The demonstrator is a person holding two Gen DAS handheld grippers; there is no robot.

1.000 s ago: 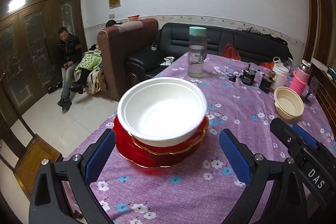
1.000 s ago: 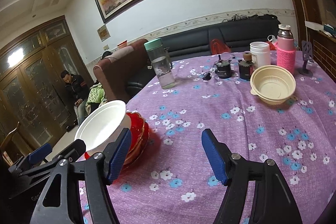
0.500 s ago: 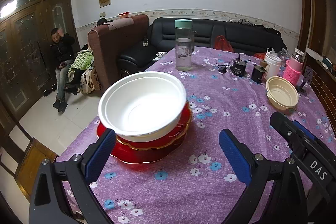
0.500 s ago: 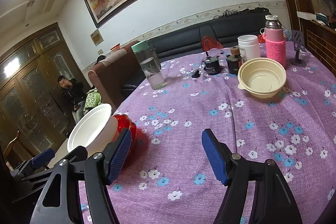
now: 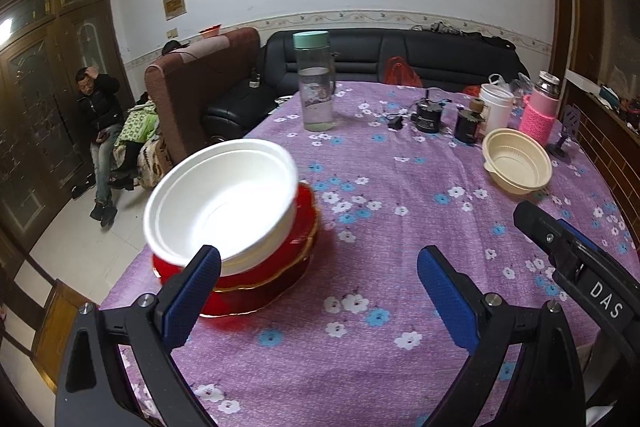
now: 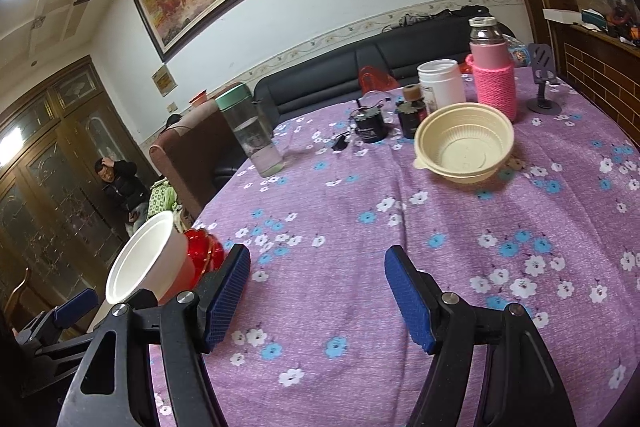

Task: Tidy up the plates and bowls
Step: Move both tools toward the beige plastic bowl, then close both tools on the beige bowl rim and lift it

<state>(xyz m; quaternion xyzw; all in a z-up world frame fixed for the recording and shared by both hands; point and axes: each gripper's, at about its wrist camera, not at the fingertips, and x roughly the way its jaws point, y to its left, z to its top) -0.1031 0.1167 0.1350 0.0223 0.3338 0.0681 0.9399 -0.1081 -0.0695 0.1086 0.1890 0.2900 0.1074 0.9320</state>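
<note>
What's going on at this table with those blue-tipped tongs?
A person is tidying dishes with hand-held tongs, one in each hand. Both the left tongs and the right tongs are open and holding nothing. A white bowl already sits stacked on a red plate near the table's edge. A beige bowl stands apart on the purple flowered tablecloth, ahead of the right tongs, and it looks like the next piece to collect.
</note>
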